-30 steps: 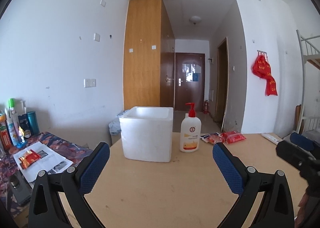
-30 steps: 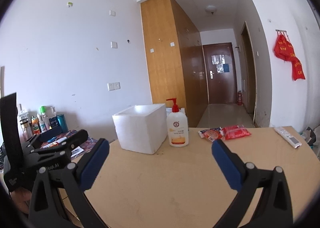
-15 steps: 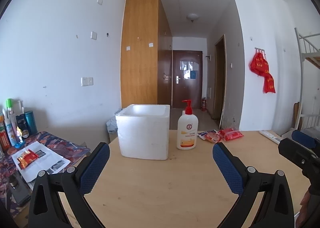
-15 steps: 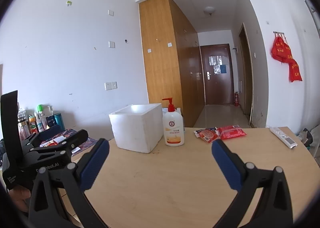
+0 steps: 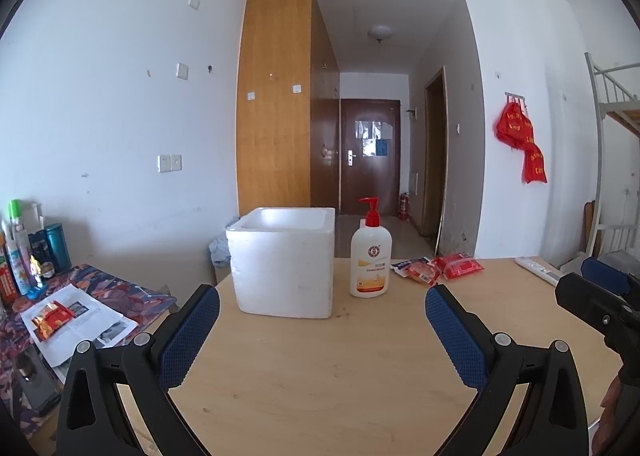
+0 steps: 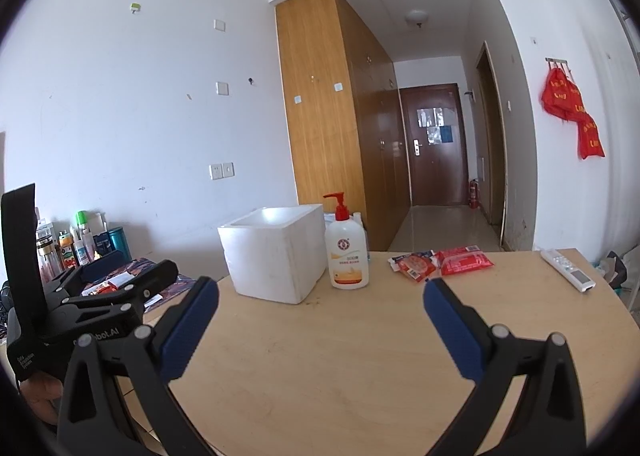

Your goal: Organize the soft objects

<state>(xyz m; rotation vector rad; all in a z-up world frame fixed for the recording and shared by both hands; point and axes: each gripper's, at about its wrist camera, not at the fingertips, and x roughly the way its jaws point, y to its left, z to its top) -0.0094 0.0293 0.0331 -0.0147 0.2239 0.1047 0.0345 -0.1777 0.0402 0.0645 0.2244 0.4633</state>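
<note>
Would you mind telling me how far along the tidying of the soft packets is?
Nothing looks done yet: both red packets lie on the table beside the pump bottle. Nothing is in hand; the left gripper and right gripper are open and empty. Both packets probably belong in the foam box.

Wooden table (image 5: 320,376): foam box (image 5: 284,268), bottle (image 5: 370,256), packets (image 5: 438,269).

Both views have tilted upward over the last second — the foam box (image 5: 284,262), pump bottle (image 5: 370,256) and red packets (image 5: 440,268) sit lower in frame now, with more ceiling showing. In the right view the remote (image 6: 567,270) has slid right and down — the left tool (image 6: 100,296) shows larger.
</note>
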